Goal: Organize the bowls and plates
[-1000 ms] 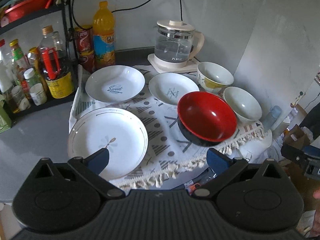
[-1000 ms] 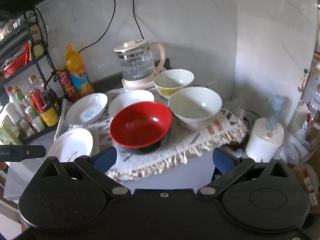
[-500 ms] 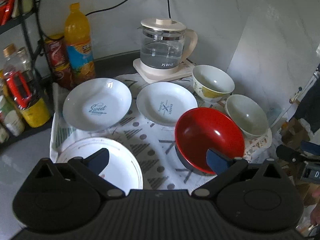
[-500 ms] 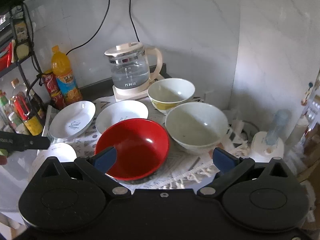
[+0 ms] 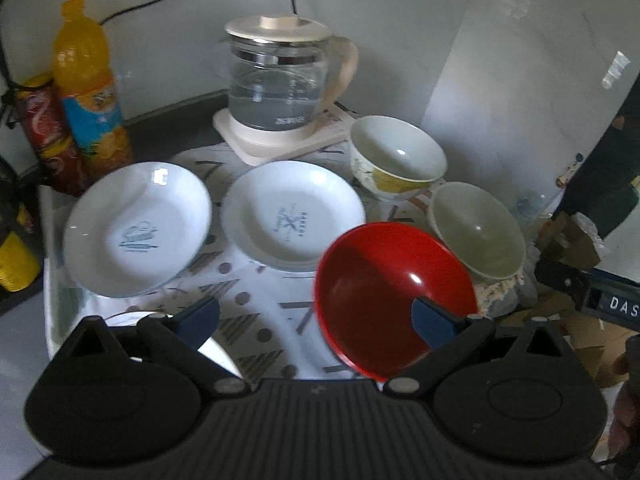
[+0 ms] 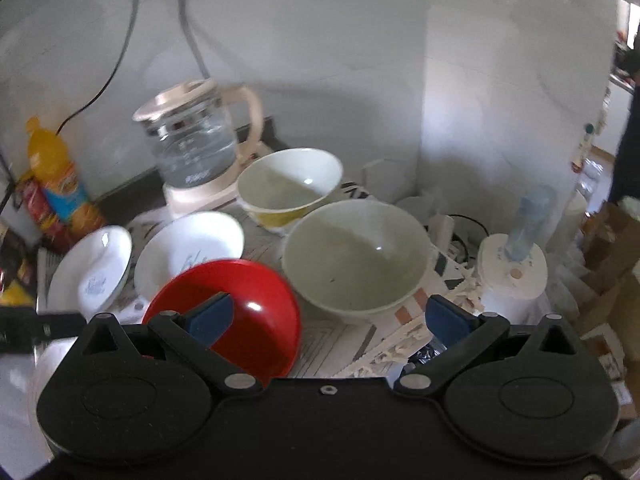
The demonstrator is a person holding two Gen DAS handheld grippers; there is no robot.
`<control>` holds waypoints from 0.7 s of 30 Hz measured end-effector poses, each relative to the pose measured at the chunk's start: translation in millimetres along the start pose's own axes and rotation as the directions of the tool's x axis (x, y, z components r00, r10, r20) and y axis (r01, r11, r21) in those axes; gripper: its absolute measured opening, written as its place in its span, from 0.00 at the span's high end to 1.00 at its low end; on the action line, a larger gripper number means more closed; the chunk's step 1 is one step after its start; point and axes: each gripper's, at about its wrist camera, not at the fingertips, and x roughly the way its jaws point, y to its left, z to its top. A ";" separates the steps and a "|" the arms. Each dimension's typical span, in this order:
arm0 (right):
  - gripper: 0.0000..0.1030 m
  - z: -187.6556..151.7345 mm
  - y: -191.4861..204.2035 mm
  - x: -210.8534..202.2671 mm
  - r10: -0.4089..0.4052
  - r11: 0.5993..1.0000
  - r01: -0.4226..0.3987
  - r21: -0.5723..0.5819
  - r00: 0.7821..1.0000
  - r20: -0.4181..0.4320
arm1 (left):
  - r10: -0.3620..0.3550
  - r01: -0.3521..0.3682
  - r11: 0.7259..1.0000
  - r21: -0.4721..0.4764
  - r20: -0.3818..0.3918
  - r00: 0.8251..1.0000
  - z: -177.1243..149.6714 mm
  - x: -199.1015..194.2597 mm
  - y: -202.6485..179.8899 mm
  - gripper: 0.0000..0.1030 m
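Both the left gripper [image 5: 316, 316] and the right gripper [image 6: 326, 314] hover wide-jawed and empty, apparently choosing between the red bowl [image 5: 394, 300] and the pale green bowl [image 6: 356, 256] for stacking.

Big plate [image 5: 218, 350] mostly hidden behind left hand-held gripper [image 5: 316, 322]; right view blurred.

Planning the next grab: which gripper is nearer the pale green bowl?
Right. The right gripper is open directly before the pale green bowl, which sits between its fingers in view. The left gripper is over the red bowl, beside it.
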 end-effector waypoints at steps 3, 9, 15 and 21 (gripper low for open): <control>0.00 3.5 -6.7 6.0 0.005 1.000 -0.004 0.020 1.000 -0.008 | -0.025 0.025 1.000 0.001 -0.012 1.000 4.4 7.9 -7.9 0.01; 0.00 7.1 -19.6 23.2 -0.022 0.999 0.023 0.033 0.999 -0.035 | -0.060 0.060 0.998 0.009 -0.022 0.998 18.0 26.1 -25.1 0.01; 0.00 14.1 -46.3 47.5 -0.043 0.994 0.049 0.095 0.997 -0.066 | -0.063 0.064 0.998 0.011 -0.049 0.997 34.7 51.1 -50.6 0.03; 0.05 19.4 -65.0 68.0 -0.034 0.994 0.042 0.096 0.996 -0.085 | -0.079 0.081 0.996 0.021 -0.068 0.995 52.4 79.4 -76.6 0.05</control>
